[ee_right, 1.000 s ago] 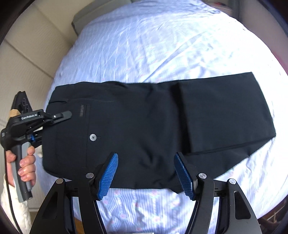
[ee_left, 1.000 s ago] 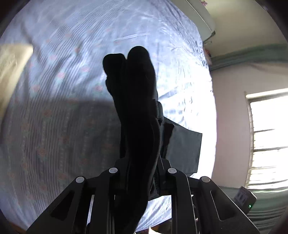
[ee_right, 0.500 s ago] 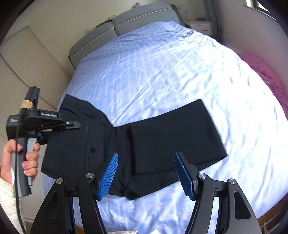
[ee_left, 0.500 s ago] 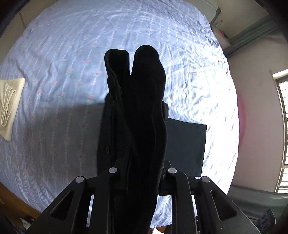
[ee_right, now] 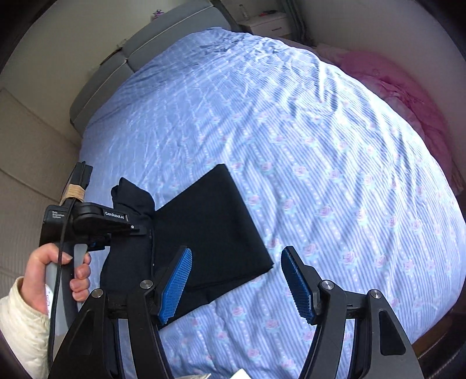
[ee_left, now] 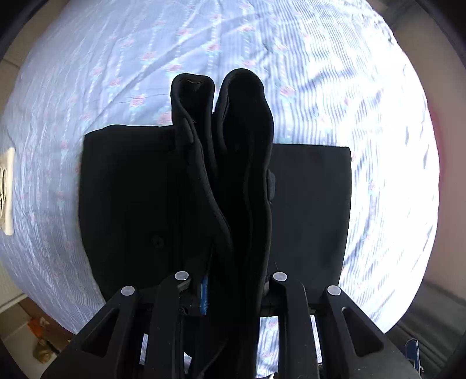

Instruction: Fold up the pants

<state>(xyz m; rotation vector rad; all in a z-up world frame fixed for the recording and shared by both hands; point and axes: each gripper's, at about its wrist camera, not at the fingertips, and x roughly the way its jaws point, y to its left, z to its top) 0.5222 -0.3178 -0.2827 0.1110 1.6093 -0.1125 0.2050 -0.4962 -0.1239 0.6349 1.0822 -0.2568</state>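
The black pants lie on the blue striped bed sheet with their legs folded into a flat rectangle. My left gripper points straight down, shut on the bunched waist end, which drapes over both fingers and hides the pads. Under it, dark cloth spreads flat to either side. In the right wrist view the left gripper sits at the stack's left end, held by a hand in a cream sleeve. My right gripper hovers open above the pants' near right corner, its blue pads holding nothing.
A grey headboard and a white nightstand stand at the far end of the bed. Pink bedding lies along the right side. A cream item rests near the bed's left edge. Floor shows beyond the near corner.
The left gripper has carried the waist end across over the folded legs and sunk closer to the bed. The right gripper has swung away to the right, still open and empty.
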